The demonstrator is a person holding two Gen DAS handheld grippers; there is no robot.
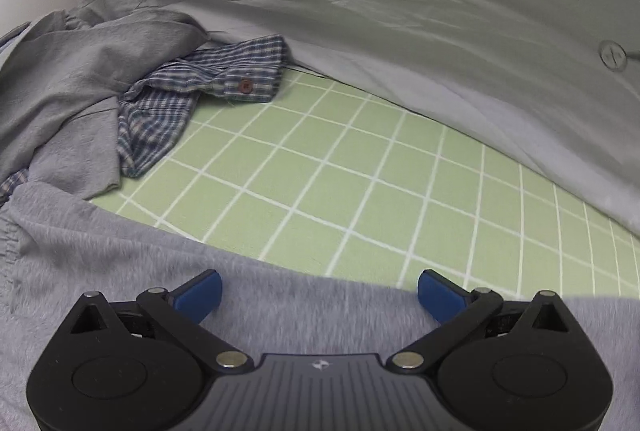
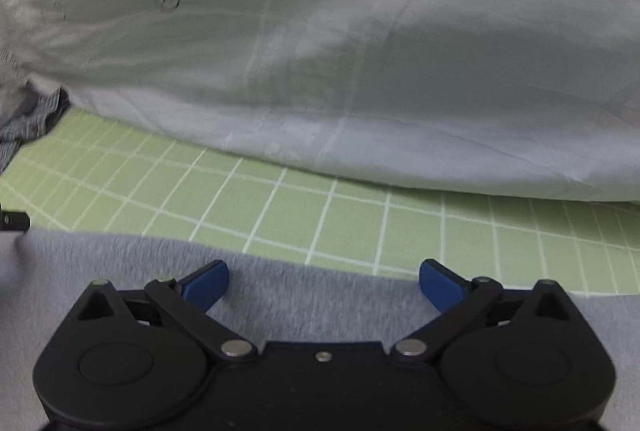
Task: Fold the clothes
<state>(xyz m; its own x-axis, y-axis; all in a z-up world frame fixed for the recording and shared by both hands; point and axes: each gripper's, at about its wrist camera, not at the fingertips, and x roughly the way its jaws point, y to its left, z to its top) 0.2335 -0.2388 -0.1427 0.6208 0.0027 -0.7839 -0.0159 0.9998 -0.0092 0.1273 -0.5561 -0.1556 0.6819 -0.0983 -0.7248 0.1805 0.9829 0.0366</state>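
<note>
Both the left tongs [image 1: 319, 293] and right tongs [image 2: 324, 285] gape wide apart above the fuzzy grey garment [image 1: 120, 251] on the green checked bed sheet [image 1: 360, 167].

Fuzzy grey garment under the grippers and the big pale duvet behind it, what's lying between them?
Only bare green grid-patterned sheet separates the fuzzy grey garment from the pale duvet, in both wrist views.

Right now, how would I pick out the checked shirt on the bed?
On the green grid sheet, look to the far left, by the grey duvet. The checked shirt lies crumpled there, half under a plain grey garment; only it has blue-white checks and a brown button.
</note>
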